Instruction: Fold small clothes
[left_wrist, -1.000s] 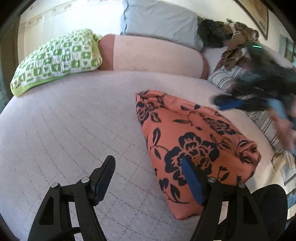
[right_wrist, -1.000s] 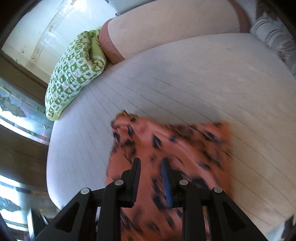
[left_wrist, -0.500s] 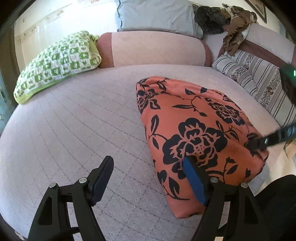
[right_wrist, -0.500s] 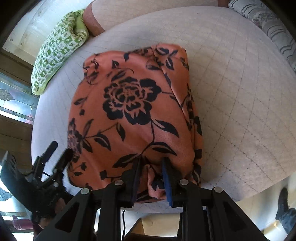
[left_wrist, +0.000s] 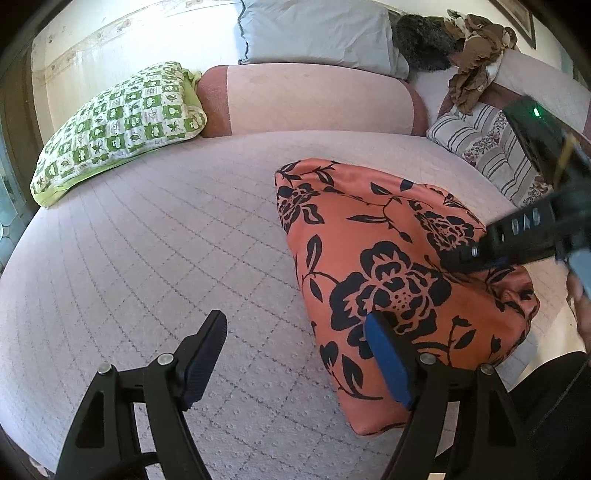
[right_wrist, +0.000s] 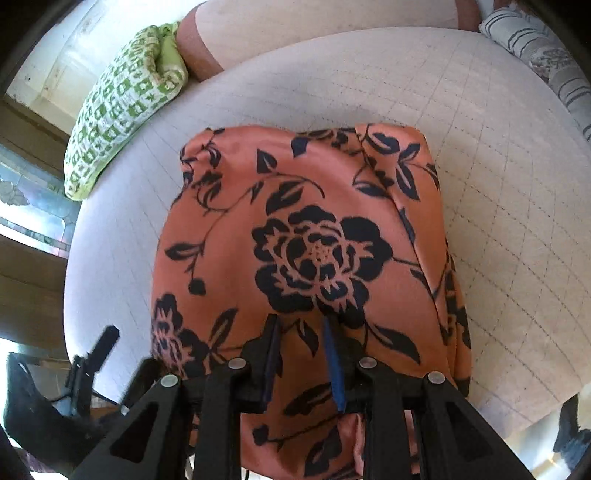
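garment (right_wrist: 306, 251) lies flat on bed (left_wrist: 147, 258) | right gripper (right_wrist: 301, 334) fingers narrowly parted over near hem | left gripper (left_wrist: 295, 343) fingers wide apart | advice: pinch both near corners evenly before folding

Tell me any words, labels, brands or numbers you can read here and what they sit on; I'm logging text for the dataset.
Pale raised marks on the side of the right gripper, seen from the left wrist view: turned sideways and blurred, too unclear to read.
Green light on the black box above it: a lamp, no text.
Orange flowered cloth, green checked pillow, striped cushion: patterns only, no writing.
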